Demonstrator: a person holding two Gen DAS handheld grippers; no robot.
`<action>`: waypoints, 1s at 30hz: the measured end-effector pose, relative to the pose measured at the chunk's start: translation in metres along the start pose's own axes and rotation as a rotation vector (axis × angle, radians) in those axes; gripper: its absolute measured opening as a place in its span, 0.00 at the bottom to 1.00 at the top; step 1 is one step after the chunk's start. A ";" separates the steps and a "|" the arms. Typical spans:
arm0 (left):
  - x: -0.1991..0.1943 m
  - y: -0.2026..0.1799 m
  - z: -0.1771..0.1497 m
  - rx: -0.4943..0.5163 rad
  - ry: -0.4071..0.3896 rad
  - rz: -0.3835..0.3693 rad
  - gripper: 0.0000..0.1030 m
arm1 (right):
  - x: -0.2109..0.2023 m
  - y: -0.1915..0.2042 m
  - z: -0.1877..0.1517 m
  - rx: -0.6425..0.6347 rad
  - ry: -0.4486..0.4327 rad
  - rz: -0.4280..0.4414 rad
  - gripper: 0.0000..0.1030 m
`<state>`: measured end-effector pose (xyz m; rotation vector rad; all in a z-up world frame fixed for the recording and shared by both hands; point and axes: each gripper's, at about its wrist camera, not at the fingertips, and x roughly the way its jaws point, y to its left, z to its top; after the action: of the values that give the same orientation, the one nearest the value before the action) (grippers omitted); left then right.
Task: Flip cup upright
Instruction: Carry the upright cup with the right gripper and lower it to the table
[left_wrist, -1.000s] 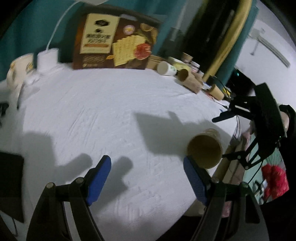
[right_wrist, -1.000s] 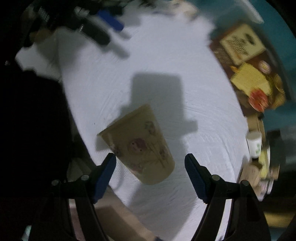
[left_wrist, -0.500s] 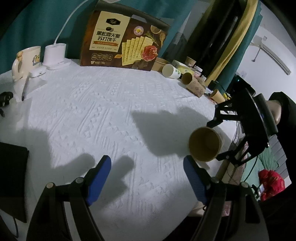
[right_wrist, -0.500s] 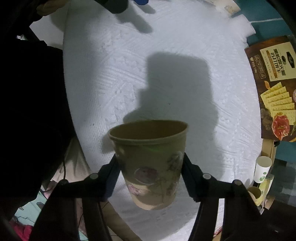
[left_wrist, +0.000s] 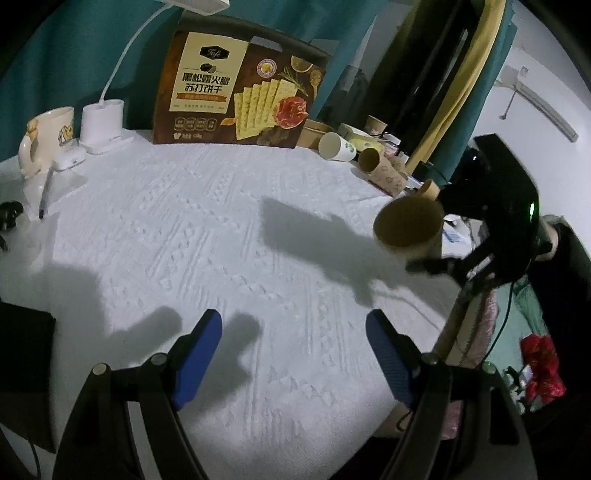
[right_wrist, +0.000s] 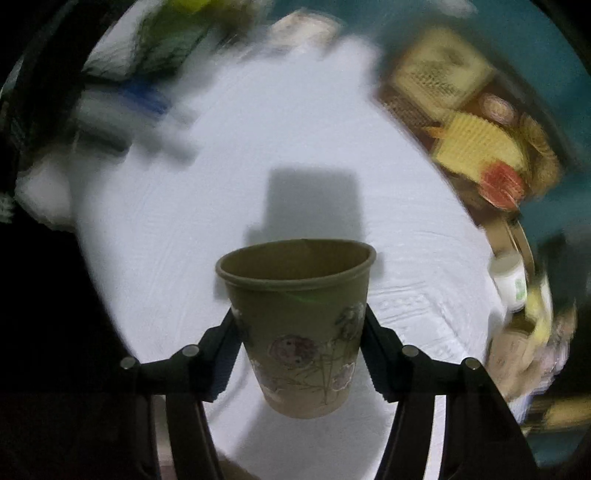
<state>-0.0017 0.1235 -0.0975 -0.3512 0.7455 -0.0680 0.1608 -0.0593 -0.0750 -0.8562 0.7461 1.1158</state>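
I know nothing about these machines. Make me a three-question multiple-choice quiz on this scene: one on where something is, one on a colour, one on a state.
1. Where is the brown paper cup?
A. lying on the tablecloth
B. held between the right tongs, off the table
C. inside the cracker box

2. What colour are the finger pads of the left tongs?
A. blue
B. red
C. yellow

3. How are the left tongs?
A. shut on a mug
B. shut on a pen
C. open, holding nothing

Answers: B, both fingers press the cup's sides while the white tablecloth lies below it. A, both pads show blue. C, a wide gap with only tablecloth between them.
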 end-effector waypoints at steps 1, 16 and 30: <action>0.001 0.000 0.002 0.000 0.001 0.004 0.78 | -0.001 -0.006 -0.006 0.083 -0.050 -0.012 0.56; 0.012 -0.024 0.012 0.048 0.024 0.016 0.78 | 0.003 -0.023 -0.086 0.698 -0.419 -0.160 0.56; 0.018 -0.034 0.020 0.089 0.033 0.034 0.78 | 0.003 -0.002 -0.109 0.742 -0.453 -0.294 0.56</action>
<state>0.0270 0.0939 -0.0837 -0.2532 0.7781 -0.0743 0.1540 -0.1536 -0.1294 -0.0661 0.5613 0.6479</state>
